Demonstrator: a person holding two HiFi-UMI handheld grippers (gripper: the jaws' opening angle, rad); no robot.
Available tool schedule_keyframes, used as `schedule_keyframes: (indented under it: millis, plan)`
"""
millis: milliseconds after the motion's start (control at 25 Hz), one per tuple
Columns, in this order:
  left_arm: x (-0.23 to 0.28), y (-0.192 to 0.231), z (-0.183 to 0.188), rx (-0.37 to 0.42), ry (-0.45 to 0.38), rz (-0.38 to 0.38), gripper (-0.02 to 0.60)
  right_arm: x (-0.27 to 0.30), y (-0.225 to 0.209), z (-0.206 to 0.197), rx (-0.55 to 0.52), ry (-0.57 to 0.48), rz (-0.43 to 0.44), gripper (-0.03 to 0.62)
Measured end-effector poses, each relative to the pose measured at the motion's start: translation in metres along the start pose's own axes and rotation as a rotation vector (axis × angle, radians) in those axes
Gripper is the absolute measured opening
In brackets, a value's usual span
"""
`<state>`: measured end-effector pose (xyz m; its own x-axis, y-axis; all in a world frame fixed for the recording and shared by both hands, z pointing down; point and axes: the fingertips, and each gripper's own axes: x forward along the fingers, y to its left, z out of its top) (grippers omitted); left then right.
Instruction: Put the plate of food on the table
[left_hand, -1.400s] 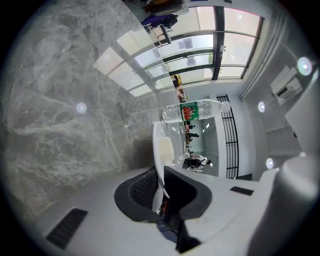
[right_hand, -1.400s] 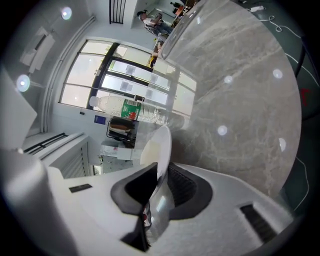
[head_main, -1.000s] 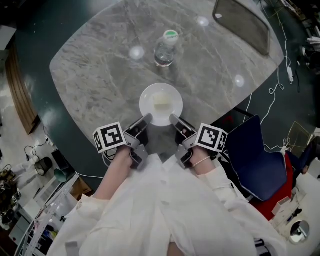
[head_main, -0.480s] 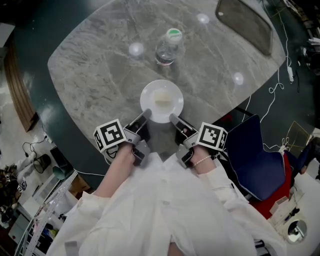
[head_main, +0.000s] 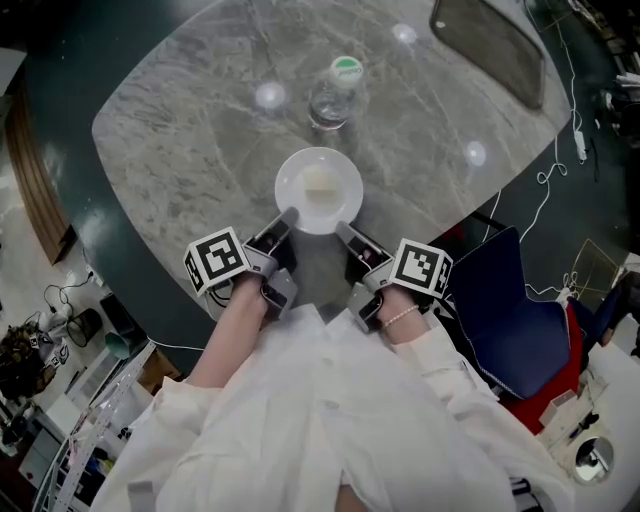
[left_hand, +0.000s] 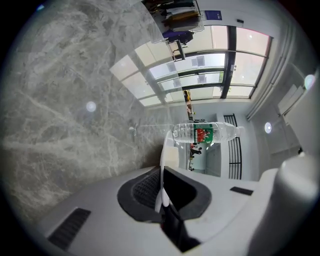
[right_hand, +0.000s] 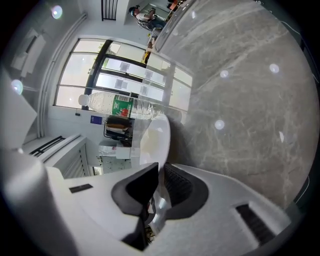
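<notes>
1. Over the desk's (head_main: 200, 130) near edge, the plate (head_main: 300, 200) holding pale food (head_main: 320, 183) lies before a bottle (head_main: 332, 95).
2. Its rim is clamped by the left hand-held gripper (head_main: 285, 218).
3. On the opposite rim, the right hand-held gripper (head_main: 343, 230) has jaws closing.

Arms forward, left gripper (head_main: 287, 217) clamps the plate (head_main: 319, 190) rim, right gripper (head_main: 343, 231) closing its fingers (right_hand: 181, 186) on it.

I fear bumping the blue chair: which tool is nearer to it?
Right. The right tool, jaws closing on the plate rim, has the blue chair off its right side; the left tool grips the rim farther left.
</notes>
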<state>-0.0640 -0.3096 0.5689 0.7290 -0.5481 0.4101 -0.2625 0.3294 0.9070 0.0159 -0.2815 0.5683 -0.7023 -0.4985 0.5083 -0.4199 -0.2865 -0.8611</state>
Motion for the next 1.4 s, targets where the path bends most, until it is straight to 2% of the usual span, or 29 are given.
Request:
schedule_keyframes:
  millis: [280,480,760,840,1000,1120,1400]
  plan:
    - [0.003,0.001,-0.001,0.013,0.069,0.020,0.026,0.006,0.004,0.017,0.057,-0.086,0.018,0.015]
    - [0.001,0.005,-0.006,0.019,0.128,0.017,0.027,0.008,0.002,0.020,0.078,-0.095,-0.002,0.014]
    - [-0.001,0.005,-0.016,0.010,0.180,0.002,0.030,0.011,0.006,0.032,0.044,-0.134,0.005,0.012]
    - [0.001,0.005,-0.018,0.030,0.199,0.009,0.038,0.013,0.006,0.036,0.020,-0.139,-0.011,0.012]
    - [0.003,0.003,-0.024,0.043,0.229,0.005,0.099,0.016,0.006,0.044,-0.033,-0.145,-0.035,0.012]
    - [0.005,0.004,-0.026,0.043,0.240,0.007,0.104,0.018,0.004,0.049,-0.070,-0.148,-0.056,0.012]
    - [-0.002,0.006,-0.023,0.041,0.236,0.003,0.107,0.020,0.001,0.056,-0.240,-0.126,-0.137,0.014]
